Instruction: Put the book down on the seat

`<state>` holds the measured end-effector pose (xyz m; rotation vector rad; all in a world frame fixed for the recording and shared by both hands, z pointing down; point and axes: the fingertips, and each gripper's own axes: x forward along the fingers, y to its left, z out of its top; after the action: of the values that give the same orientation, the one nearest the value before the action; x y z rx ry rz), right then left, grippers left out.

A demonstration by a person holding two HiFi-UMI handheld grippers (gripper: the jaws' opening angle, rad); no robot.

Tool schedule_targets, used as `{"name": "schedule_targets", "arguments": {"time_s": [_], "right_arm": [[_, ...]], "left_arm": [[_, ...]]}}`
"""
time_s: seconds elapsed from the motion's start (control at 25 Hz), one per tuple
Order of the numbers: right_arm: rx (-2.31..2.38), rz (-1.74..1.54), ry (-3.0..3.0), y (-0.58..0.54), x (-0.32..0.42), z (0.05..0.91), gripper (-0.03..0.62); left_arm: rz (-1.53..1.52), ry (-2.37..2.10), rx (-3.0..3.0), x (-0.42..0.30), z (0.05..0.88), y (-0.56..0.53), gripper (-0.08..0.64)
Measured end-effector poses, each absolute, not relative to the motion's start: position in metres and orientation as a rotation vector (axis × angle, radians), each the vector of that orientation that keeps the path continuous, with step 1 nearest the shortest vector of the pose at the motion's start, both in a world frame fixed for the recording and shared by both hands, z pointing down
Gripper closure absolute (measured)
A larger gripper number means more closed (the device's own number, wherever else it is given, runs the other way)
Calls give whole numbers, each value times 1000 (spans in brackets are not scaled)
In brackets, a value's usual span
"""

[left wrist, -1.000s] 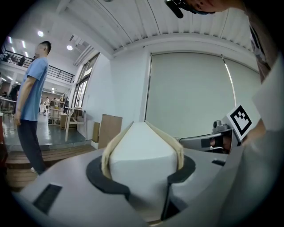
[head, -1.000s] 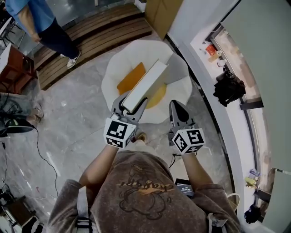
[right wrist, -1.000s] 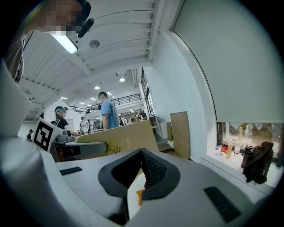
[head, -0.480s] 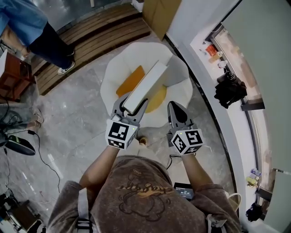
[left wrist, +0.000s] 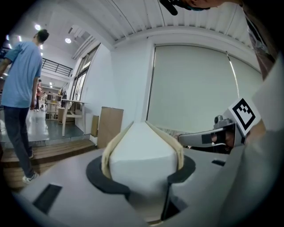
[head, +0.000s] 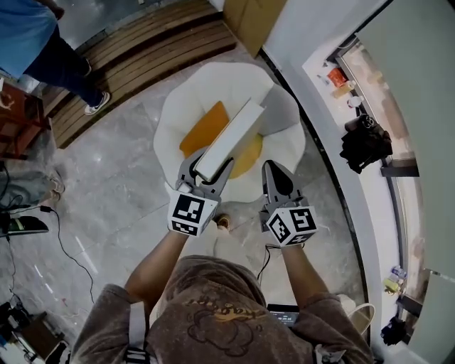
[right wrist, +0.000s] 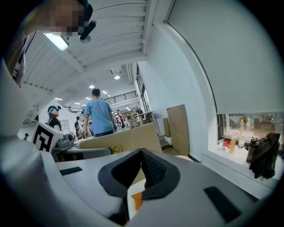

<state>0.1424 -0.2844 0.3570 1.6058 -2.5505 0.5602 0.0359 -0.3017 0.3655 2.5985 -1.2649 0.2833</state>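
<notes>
My left gripper (head: 207,166) is shut on a thick book (head: 232,137) with white page edges and tan covers. It holds the book by its near end, and the book reaches forward over the seat. In the left gripper view the book (left wrist: 142,153) fills the gap between the jaws of the left gripper (left wrist: 142,175). The seat is a round white chair (head: 286,117) with an orange cushion (head: 200,129), directly below the book. To the right of the book, over the chair's near rim, my right gripper (head: 274,169) is shut and empty. Its tips (right wrist: 142,154) meet, with the book (right wrist: 122,141) to their left.
A person in a blue shirt (head: 27,41) walks at the upper left beside wooden steps (head: 146,48). A cardboard panel (head: 253,20) leans on the wall behind the chair. The window ledge (head: 334,99) at right holds bottles and a black bag (head: 366,144). Cables (head: 65,245) lie on the floor at left.
Both grippers and the book have shifted slightly forward and lower, closer to the seat. The person in blue has walked further toward the upper left.
</notes>
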Motion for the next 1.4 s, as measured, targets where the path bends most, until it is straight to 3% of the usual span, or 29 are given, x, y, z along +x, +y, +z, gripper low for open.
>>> {"name": "schedule_targets", "arguments": {"time_s": [0.64, 1.4], "right_arm": [[1563, 584, -2547, -331, 127, 429, 575], [1616, 643, -2430, -339, 134, 578, 575]], "left_arm": [[329, -1302, 2528, 23, 452, -349, 347], [423, -1249, 2471, 35, 602, -363, 347]]}}
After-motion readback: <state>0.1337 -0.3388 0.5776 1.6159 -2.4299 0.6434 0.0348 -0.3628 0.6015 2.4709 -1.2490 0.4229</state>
